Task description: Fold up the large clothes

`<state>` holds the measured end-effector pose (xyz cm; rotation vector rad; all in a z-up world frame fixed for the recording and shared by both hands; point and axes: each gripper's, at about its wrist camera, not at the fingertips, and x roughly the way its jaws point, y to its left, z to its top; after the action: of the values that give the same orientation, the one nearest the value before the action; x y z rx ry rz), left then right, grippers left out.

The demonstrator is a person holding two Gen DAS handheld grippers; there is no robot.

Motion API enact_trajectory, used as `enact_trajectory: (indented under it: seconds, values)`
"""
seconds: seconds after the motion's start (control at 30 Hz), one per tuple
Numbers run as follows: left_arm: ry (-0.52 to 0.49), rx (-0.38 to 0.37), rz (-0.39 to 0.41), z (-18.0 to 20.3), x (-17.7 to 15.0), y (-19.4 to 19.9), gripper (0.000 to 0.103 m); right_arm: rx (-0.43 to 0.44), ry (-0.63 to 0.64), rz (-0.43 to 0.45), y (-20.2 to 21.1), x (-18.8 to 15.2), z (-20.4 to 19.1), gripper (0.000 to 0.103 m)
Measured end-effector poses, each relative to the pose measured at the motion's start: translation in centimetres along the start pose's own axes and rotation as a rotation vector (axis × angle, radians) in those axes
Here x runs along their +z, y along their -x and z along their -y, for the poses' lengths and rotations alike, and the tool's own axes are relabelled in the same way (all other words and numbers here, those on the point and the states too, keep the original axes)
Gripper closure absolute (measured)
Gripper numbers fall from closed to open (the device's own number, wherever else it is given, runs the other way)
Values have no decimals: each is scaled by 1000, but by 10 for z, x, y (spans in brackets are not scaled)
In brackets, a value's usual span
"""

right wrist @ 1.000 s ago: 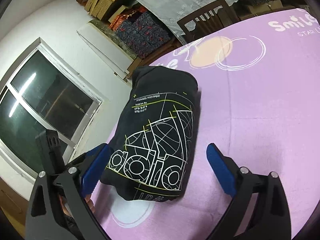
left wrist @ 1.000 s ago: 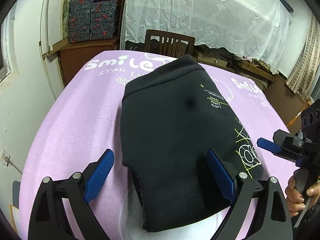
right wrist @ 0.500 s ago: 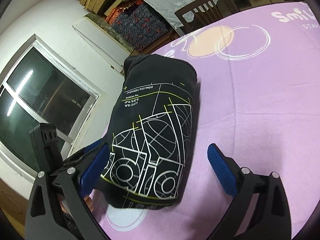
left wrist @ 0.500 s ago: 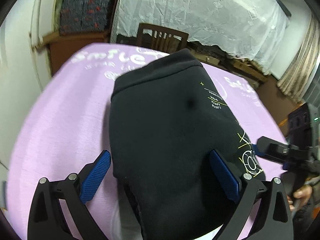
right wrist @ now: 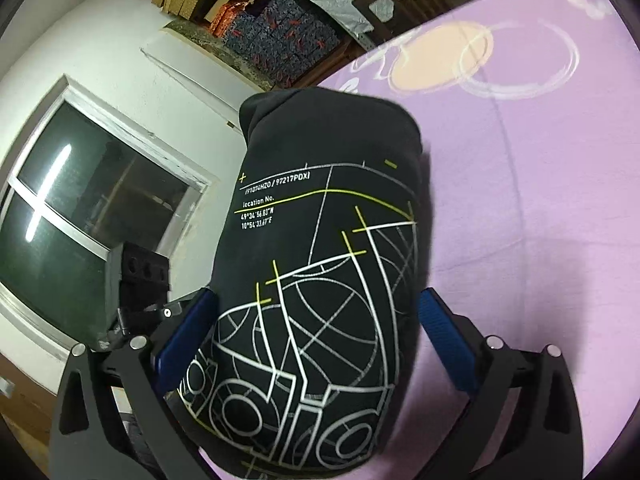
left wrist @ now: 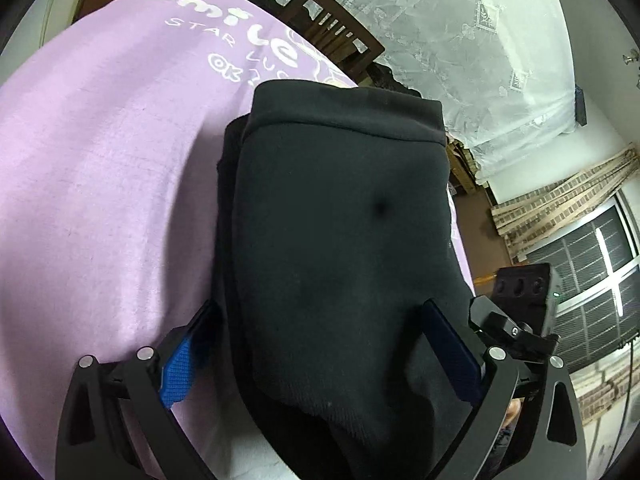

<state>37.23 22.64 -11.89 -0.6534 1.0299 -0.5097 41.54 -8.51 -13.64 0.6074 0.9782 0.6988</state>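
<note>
A black sweatshirt [left wrist: 340,240] lies folded into a thick bundle on the desk [left wrist: 100,180], which has a purple cloth with white writing on it. In the left wrist view the plain black side of the bundle faces the camera, and its far end reaches toward the far edge of the desk, where a brown wooden chair [left wrist: 336,36] stands. The left tongs [left wrist: 320,356] are spread as wide as they go, and they have just been opening a little more. The near end of the bundle sits between the two blue pads [left wrist: 178,372], but the pads do not squeeze it. In the right wrist view the sweatshirt [right wrist: 328,280] shows its white and yellow line drawing with small letters. The right tongs [right wrist: 312,344] are also spread wide, with one blue pad on each side of the bundle, very close to the cloth. I cannot tell if those pads touch it. The bundle lies near the left edge of the desk [right wrist: 540,200] in this view, and a dark window [right wrist: 80,220] is behind it. A white lace curtain [left wrist: 460,40] hangs past the chair.
</note>
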Motion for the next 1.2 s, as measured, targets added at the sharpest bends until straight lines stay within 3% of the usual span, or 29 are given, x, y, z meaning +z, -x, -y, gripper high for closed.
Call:
enact_trajectory:
  seconds: [0.17,0.4,0.67,1.2]
  values:
    - [13,-96,-36,3,2,-10,3,32,-36,-8,-12,7,4,4]
    - [-35,-92,-6,13,-6,-13,4,36,31,-44,-26,15,0,4]
    - [-122,-112,-6,30,-19,-10,4,81,60,13,-10,7,-12,26]
    - [-172,-165,39,52,-30,8,5,181,64,29,19,8,-31,30]
